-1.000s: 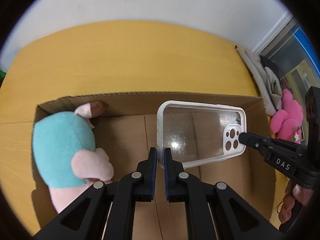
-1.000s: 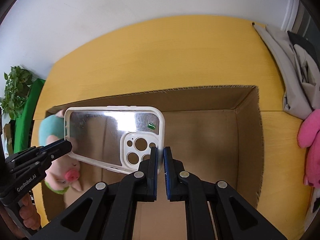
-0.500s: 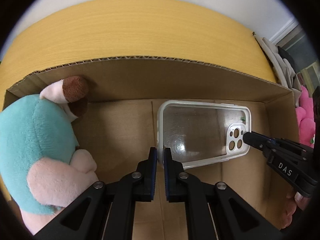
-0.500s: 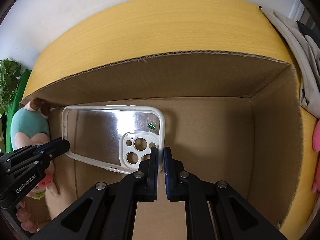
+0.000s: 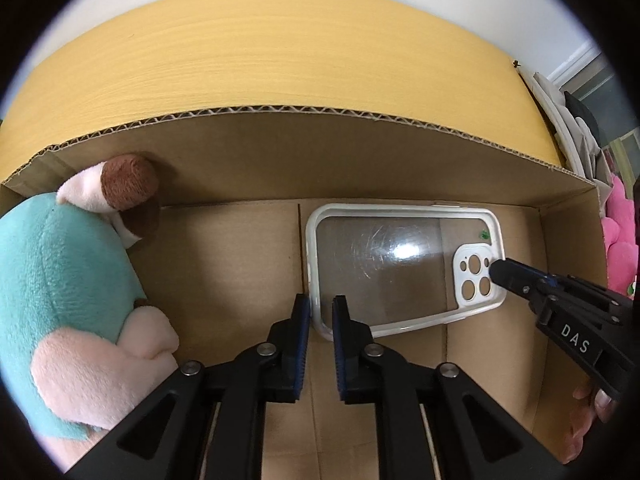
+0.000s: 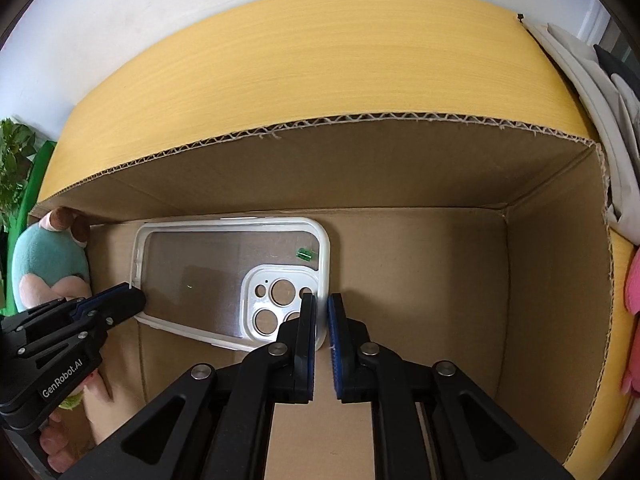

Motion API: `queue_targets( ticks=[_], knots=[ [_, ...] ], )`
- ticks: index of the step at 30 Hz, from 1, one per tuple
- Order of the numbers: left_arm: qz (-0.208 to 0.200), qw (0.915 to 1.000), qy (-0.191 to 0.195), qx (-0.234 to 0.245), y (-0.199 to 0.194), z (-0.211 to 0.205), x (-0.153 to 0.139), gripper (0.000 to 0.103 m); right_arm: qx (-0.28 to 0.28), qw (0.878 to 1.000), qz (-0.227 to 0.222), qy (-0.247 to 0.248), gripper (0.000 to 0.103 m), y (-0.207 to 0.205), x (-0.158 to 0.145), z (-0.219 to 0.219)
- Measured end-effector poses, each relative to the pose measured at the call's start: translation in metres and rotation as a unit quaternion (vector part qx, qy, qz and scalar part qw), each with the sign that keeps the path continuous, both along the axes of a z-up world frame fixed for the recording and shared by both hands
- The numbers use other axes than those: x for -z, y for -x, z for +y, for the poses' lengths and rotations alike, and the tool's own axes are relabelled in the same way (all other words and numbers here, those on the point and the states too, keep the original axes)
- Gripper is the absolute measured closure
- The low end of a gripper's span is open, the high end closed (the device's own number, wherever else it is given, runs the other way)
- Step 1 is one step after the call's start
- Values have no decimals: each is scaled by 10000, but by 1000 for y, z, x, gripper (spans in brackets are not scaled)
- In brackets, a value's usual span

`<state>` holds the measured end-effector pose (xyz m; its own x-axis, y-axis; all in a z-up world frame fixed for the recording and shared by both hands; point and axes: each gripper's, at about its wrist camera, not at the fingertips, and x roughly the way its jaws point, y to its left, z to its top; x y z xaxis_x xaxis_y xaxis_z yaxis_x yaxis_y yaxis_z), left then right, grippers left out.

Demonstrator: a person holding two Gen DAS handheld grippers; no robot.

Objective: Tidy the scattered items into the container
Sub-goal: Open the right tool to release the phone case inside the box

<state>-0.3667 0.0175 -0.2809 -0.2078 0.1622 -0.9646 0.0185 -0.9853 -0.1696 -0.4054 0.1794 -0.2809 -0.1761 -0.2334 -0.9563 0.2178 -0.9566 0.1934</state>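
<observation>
A: What does your left wrist view show?
B: My left tool [image 5: 319,312] has just been easing apart, the phone case [image 5: 400,268] edge between its pads, low in the cardboard box [image 5: 360,152].
A: And the right?
B: My right tool [image 6: 321,312] pinches the case's camera end near the box's far wall.

We see bright, even light from above in both views. Glare spot on clear case [image 5: 400,264] in left view; fine scratches catch light there. Same case [image 6: 224,276] in right view shows only faint sheen. Box [image 5: 360,148] far wall casts soft shadow onto floor. Plush [image 5: 60,280] shadows wall beside it. Strong fisheye: table [image 6: 320,72] edge bows, black vignette rings corners. Focus sharp centre, softer toward rim.
</observation>
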Motion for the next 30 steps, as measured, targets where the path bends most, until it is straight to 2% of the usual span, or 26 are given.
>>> queue_targets(
  ticks=[1, 2, 3, 4, 5, 6, 7, 11, 15, 17, 19, 30],
  knots=[
    [32, 10000, 32, 9, -1, 0, -3, 88, 28, 10000, -29, 42, 84, -1, -1, 2],
    [98, 9999, 70, 28, -4, 0, -9, 85, 51, 10000, -25, 76, 66, -2, -3, 3],
    [164, 9998, 86, 43, -7, -1, -16, 83, 66, 10000, 22, 67, 57, -5, -6, 5],
    [249, 9996, 132, 58, -9, -2, -24, 79, 73, 9999, 108, 20, 44, -8, -12, 6],
    [347, 9992, 196, 67, -12, -2, -32, 73, 71, 9998, 200, -15, 36, -12, -19, 7],
    [503, 9984, 269, 64, -17, -3, -46, 69, 70, 9996, 267, -8, 34, -16, -26, 8],
    [642, 9975, 292, 60, -20, -3, -58, 62, 74, 9995, 304, 30, 29, -22, -34, 10],
    [1094, 9938, 187, -15, -51, -15, -112, 42, 72, 9986, 492, 158, 21, -52, -76, 14],
    [1462, 9891, 194, -15, -86, -18, -159, 36, 78, 9963, 847, 104, 7, -90, -129, 6],
    [1614, 9865, 283, -71, -109, -21, -179, 25, 125, 9952, 969, 98, 3, -111, -155, 11],
    [1753, 9836, 397, -151, -136, -22, -200, 25, 110, 9937, 1111, 60, 0, -135, -177, 14],
    [2102, 9765, 471, -73, -226, -5, -263, 25, -353, 9866, 1557, -344, 0, -211, -237, 10]
  ],
)
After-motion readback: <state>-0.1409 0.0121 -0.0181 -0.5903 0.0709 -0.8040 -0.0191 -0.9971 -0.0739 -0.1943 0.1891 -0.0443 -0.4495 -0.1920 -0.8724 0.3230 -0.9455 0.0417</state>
